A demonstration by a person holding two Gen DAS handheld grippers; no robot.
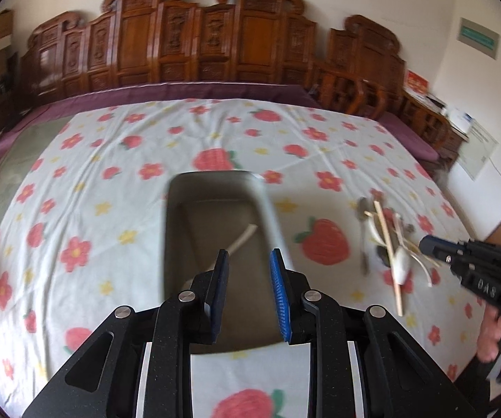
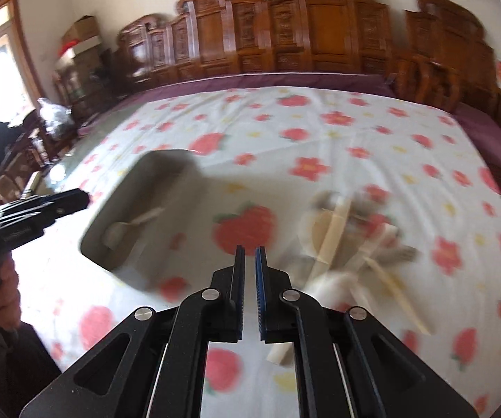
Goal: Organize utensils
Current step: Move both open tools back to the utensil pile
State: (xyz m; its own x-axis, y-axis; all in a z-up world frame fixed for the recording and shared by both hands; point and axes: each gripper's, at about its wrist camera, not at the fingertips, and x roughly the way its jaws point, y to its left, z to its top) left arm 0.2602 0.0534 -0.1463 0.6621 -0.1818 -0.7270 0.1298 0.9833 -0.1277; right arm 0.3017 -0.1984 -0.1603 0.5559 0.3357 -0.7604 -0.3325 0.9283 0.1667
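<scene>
A grey rectangular tray (image 1: 175, 244) lies on the flowered cloth; a white spoon (image 1: 241, 240) lies inside it. My left gripper (image 1: 248, 256) is open and empty, hovering over the tray's near end. A pile of utensils (image 1: 390, 244) with chopsticks, white spoons and metal pieces lies to the right of the tray. In the right wrist view the tray (image 2: 118, 188) holds the spoon (image 2: 128, 226), and the blurred pile (image 2: 351, 244) lies right of my right gripper (image 2: 249, 252). The right gripper is nearly shut with a narrow gap and empty above the cloth. It also shows in the left wrist view (image 1: 428, 244).
The cloth (image 1: 111, 174) with strawberries and flowers covers a large table. Carved wooden chairs (image 1: 215, 35) line its far edge. A loose chopstick end (image 2: 280, 353) lies under my right gripper. The person's hands hold both gripper handles.
</scene>
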